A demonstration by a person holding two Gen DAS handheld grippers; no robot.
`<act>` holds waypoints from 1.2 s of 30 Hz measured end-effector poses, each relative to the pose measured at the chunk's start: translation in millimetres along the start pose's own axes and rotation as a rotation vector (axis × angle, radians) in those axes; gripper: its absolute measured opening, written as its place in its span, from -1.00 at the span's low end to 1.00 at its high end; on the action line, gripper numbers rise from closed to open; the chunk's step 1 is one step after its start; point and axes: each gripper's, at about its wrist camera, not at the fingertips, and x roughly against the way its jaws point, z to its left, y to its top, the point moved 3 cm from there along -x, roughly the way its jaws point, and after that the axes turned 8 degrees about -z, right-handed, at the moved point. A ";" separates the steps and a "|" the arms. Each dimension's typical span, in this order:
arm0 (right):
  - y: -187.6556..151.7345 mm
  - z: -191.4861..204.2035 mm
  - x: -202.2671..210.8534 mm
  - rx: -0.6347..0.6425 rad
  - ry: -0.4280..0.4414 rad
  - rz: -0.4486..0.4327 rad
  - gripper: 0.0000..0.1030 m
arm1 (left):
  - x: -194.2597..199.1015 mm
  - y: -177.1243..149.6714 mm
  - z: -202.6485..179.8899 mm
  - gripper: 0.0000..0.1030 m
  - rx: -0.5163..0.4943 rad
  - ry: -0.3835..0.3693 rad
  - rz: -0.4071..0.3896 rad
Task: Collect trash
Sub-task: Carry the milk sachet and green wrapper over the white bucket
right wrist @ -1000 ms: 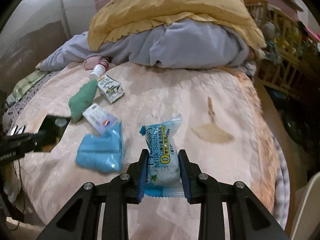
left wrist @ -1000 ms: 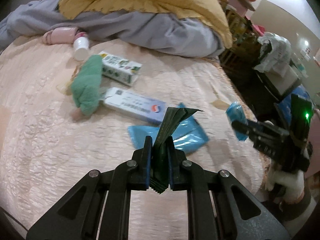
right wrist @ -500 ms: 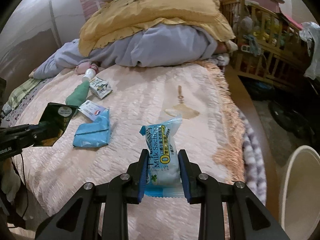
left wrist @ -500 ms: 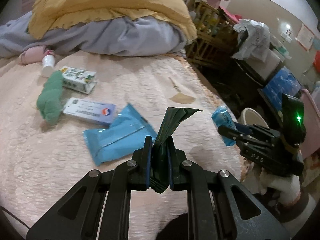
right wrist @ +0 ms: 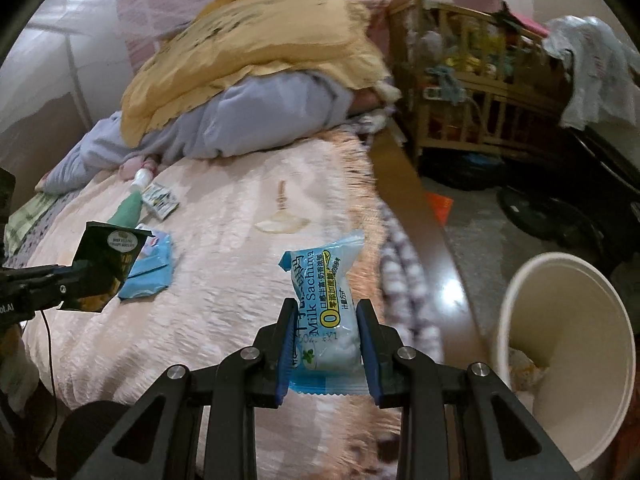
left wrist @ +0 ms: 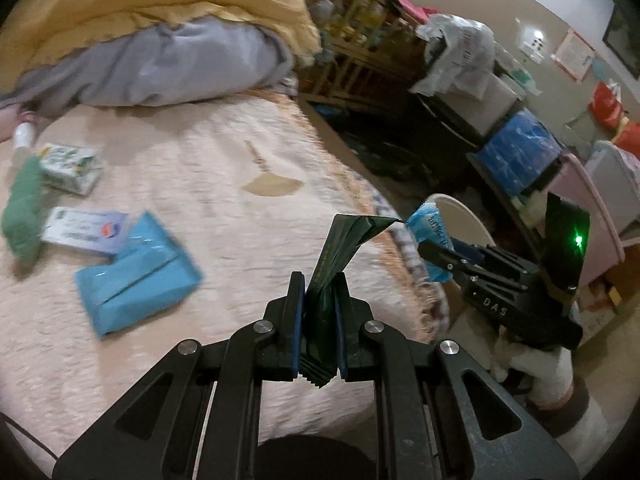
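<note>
My left gripper (left wrist: 319,280) is shut on a dark green snack wrapper (left wrist: 344,240), which sticks up from the pads above the pink bedspread (left wrist: 224,184); the same wrapper (right wrist: 110,258) shows at the left of the right wrist view. My right gripper (right wrist: 327,308) is shut on a blue and white Milk Sachima packet (right wrist: 324,304), held over the bed's right edge; that packet (left wrist: 432,236) appears in the left wrist view too. A white bin (right wrist: 568,344) stands on the floor at the lower right, with some scraps inside.
On the bed lie a blue tissue pack (left wrist: 132,276), a white and blue box (left wrist: 84,230), a green cloth (left wrist: 22,208), a small carton (left wrist: 70,166) and a bottle (right wrist: 142,178). Yellow and grey bedding (right wrist: 248,92) is piled at the back. A wooden crib (right wrist: 480,92) and clutter fill the right.
Both grippers have swung right, off the middle of the bed toward its right edge, each still holding its wrapper. The white bin has come into view.
</note>
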 end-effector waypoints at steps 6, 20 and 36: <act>-11.9 -47.0 20.9 -0.064 -0.056 -0.013 -0.45 | -31.7 6.5 -48.4 -0.79 -0.063 -0.047 0.053; -42.8 -141.7 53.2 -0.218 -0.160 -0.022 -0.45 | -97.8 6.3 -147.4 -0.79 -0.256 -0.082 0.131; -73.7 -205.5 51.1 -0.361 -0.258 -0.007 -0.45 | -165.4 1.6 -201.0 -0.79 -0.291 -0.137 0.206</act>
